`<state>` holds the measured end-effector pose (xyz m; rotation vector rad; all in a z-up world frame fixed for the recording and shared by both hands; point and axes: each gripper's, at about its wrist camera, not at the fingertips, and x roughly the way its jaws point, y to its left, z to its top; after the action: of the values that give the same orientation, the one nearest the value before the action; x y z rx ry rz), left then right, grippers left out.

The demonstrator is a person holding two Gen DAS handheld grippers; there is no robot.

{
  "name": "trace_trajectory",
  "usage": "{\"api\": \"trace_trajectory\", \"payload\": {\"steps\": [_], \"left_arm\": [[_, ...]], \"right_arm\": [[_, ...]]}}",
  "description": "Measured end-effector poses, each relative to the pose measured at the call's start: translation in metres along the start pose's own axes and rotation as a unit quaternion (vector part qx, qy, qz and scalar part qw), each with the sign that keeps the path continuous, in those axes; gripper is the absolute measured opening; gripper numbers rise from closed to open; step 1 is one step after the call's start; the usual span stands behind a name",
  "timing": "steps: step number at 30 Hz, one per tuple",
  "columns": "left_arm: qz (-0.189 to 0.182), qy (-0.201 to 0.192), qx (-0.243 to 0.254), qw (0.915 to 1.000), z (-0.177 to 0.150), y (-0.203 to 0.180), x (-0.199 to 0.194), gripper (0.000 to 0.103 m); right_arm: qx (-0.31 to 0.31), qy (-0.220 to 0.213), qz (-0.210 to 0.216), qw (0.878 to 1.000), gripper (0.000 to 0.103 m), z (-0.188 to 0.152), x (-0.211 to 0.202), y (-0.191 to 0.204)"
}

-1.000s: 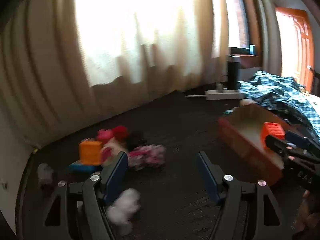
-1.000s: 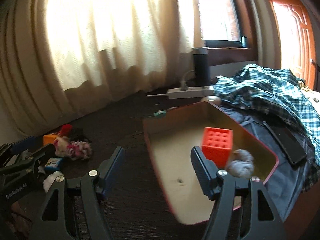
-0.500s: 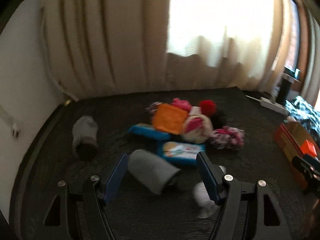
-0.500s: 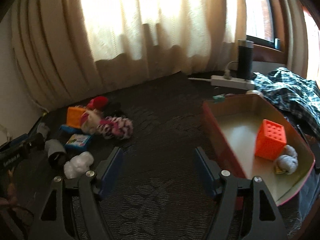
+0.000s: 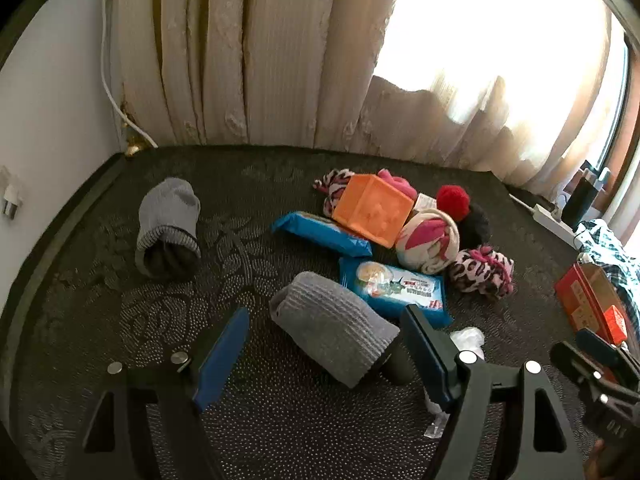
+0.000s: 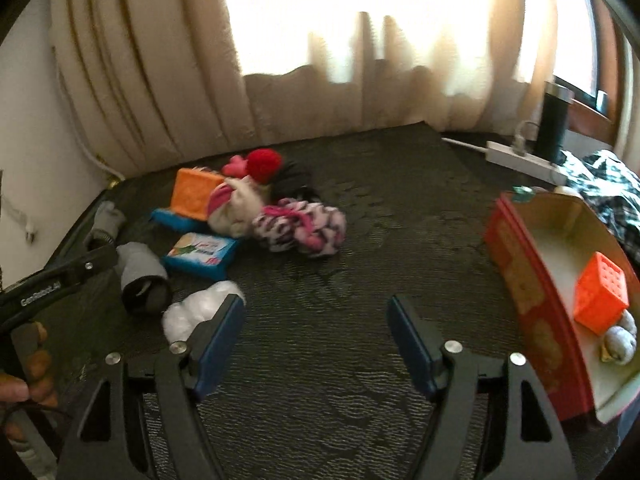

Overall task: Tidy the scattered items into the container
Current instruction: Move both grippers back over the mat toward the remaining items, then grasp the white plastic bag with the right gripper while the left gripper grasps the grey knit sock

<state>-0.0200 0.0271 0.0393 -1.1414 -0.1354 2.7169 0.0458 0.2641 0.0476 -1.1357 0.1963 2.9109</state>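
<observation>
While both tools hang over the dark, dotted woven mat (image 5: 120, 312), their blue pads grip nothing. The left gripper (image 5: 324, 350) has just been spreading its jaws, and a ribbed grey sock roll (image 5: 332, 336) lies on the mat between the fingers with gaps on both sides. The right gripper (image 6: 316, 338) has also just been widening, with only bare mat between its fingers; a crinkly white wad (image 6: 200, 310) sits just beside its left pad (image 6: 218, 346).

Most scattered things lie in a loose heap near the pleated cream curtain (image 5: 280, 60): a soft orange cube (image 5: 372, 210) with embossed faces, two flat glossy blue packs (image 5: 394, 288), a round cream-and-pink bundle (image 5: 426, 242), a fuzzy pink leopard-print bundle (image 5: 482, 272), a red pompom (image 5: 452, 200) and something black and fluffy (image 5: 476, 224). A second grey sock roll (image 5: 168, 224) lies well apart, toward the wall.

Off to the right stands the container, a shallow red cardboard box (image 6: 516, 264) with a plain tan inside. It already holds a perforated orange block (image 6: 600, 296) and a pale grey ball of fabric (image 6: 620, 340) touching it.
</observation>
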Motion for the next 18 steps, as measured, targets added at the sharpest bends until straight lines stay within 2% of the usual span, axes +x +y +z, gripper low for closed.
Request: {"api": "trace_trajectory", "payload": {"steps": [12,18], "left_arm": [[0.002,0.023,0.002,0.9997,-0.003,0.000,0.017,0.080],[0.014,0.010,0.011,0.9998,-0.003,-0.003,0.013,0.080]], "right_arm": [[-0.030,0.034,0.026,0.999,0.079,-0.002,0.027,0.029],[-0.030,0.034,0.026,0.999,0.079,-0.003,0.029,0.031]]}}
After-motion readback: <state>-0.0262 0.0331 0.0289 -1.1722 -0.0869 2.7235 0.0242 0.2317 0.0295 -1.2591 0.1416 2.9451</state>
